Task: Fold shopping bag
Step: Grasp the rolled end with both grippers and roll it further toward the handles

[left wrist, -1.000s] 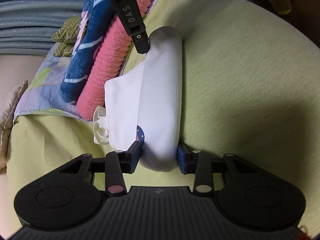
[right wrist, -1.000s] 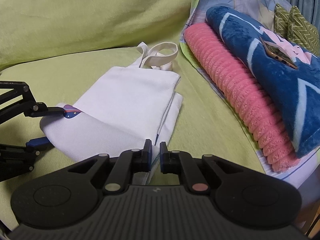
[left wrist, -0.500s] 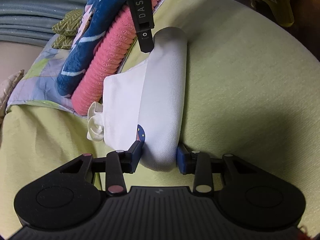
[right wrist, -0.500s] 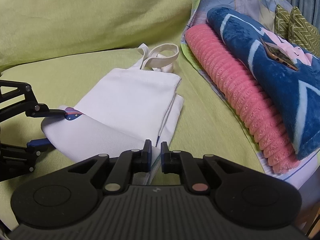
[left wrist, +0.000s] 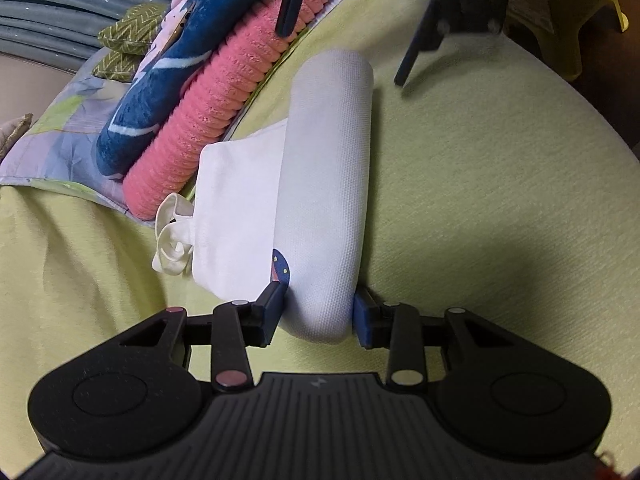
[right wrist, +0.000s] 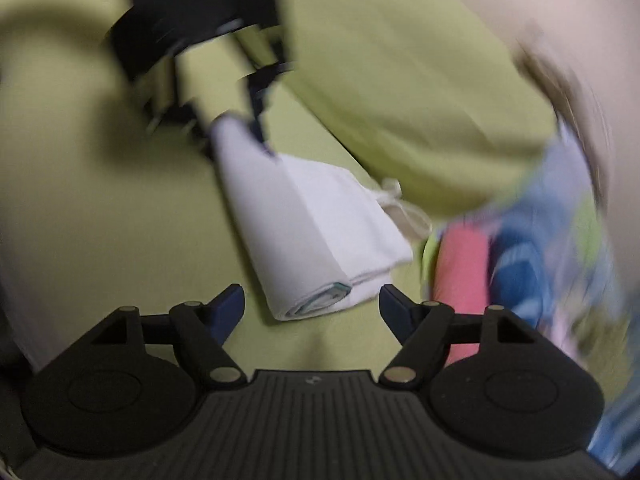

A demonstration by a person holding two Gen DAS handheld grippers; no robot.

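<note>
A white fabric shopping bag (left wrist: 324,200) lies folded over on the green sofa seat (left wrist: 480,220), its fold puffed into a soft roll. The handles (left wrist: 172,240) are bunched at the left end. My left gripper (left wrist: 320,312) is shut on the near end of that roll, one blue pad on each side. My right gripper (left wrist: 343,56) hovers open above the far end. The right wrist view is motion-blurred: my right gripper (right wrist: 312,304) stands wide open with the end of the bag (right wrist: 304,220) just ahead of its fingers. At the opposite end my left gripper (right wrist: 236,136) holds the bag.
A pink ribbed blanket (left wrist: 224,112) and a blue patterned blanket (left wrist: 160,92) lie stacked against the bag's left side. Green zigzag cushions (left wrist: 124,36) sit behind them. A yellow stool (left wrist: 580,20) stands beyond the sofa's rounded edge, and bare seat extends to the right.
My right gripper let go of the bag's edge, opened wide and swung round to face the end opposite my left gripper. My left gripper kept its hold in place.
</note>
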